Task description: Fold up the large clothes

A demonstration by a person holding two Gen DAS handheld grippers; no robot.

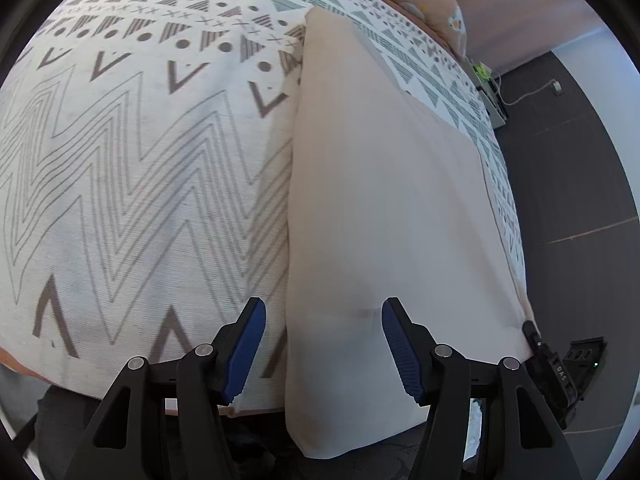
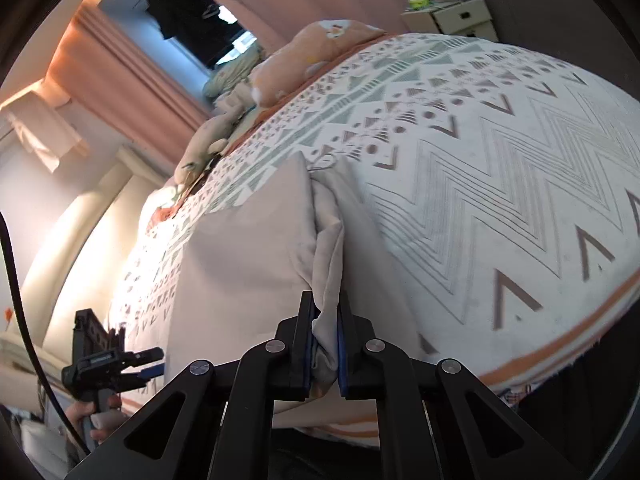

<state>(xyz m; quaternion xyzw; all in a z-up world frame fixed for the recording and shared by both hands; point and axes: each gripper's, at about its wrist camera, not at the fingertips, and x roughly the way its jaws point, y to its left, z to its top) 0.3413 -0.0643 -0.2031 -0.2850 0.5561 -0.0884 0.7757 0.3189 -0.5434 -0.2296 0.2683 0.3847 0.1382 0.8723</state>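
Observation:
A large pale beige garment (image 1: 380, 208) lies folded in a long strip on the patterned bed cover (image 1: 132, 184), its near end hanging over the bed's front edge. My left gripper (image 1: 324, 320) is open and empty, hovering over the garment's near left edge. In the right wrist view the garment (image 2: 240, 248) lies on the cover (image 2: 500, 184), and my right gripper (image 2: 325, 316) is shut on a bunched fold of the garment's edge. The left gripper also shows in the right wrist view (image 2: 154, 362) at the lower left, held in a hand.
Orange pillows (image 2: 316, 52) and soft toys (image 2: 208, 140) lie at the bed's head. A bedside box (image 2: 452, 14) stands beyond it. Dark floor (image 1: 568, 168) runs along the bed's right side. Curtains (image 2: 120, 68) and a window are at the far left.

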